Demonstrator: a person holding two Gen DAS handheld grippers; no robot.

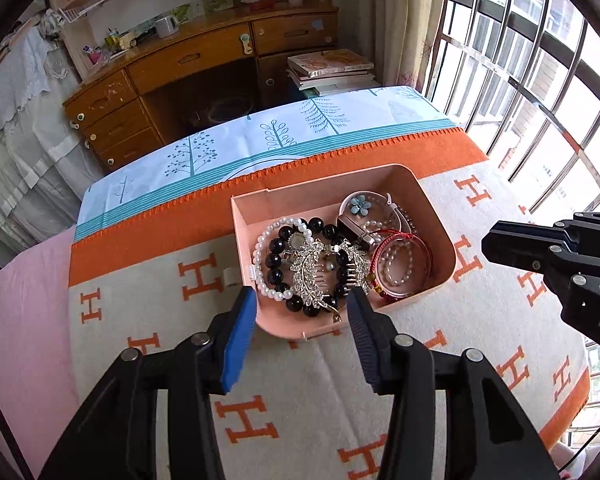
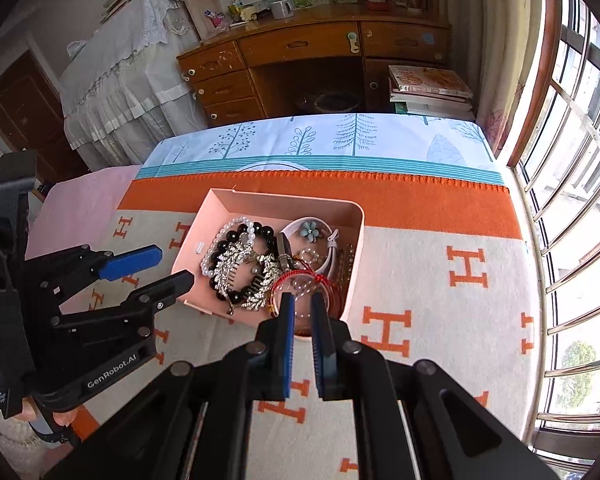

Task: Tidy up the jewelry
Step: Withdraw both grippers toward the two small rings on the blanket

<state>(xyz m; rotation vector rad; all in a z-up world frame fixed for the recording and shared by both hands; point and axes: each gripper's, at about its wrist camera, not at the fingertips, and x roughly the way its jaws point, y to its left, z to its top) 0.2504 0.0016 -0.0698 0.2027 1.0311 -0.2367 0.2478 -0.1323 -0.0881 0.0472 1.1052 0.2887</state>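
Right wrist view: the pink tray (image 2: 354,240) is seen on the H-patterned blanket (image 2: 440,320) that covers the counter, near the blanket's orange far border and roughly midway between its left and right edges. The jewelry is heaped inside it: a red cord bracelet (image 2: 332,286) lies in the tray's near right corner, a silver leaf hair comb (image 2: 230,266) and a black bead bracelet (image 2: 224,246) ringed by a pearl strand (image 2: 210,250) fill the left half, and a blue flower piece (image 2: 310,231) rests toward the far wall. The tray's long axis runs from near to far, tilted slightly leftward.

The red cord bracelet lies directly ahead of the right tool (image 2: 300,308) and just below its tips, so the right tool is judged the nearer one to it. Its jaws are narrowed to a slim gap and nothing is gripped between them; whether the tips touch the tray's near rim cannot be told.

Seen from the left wrist, the left tool (image 1: 302,304) is spread wide and empty, straddling the tray's near left corner, with the comb (image 1: 312,276) ahead between its fingers. Any pick of the bracelet is judged to call for a short descent over the near wall.
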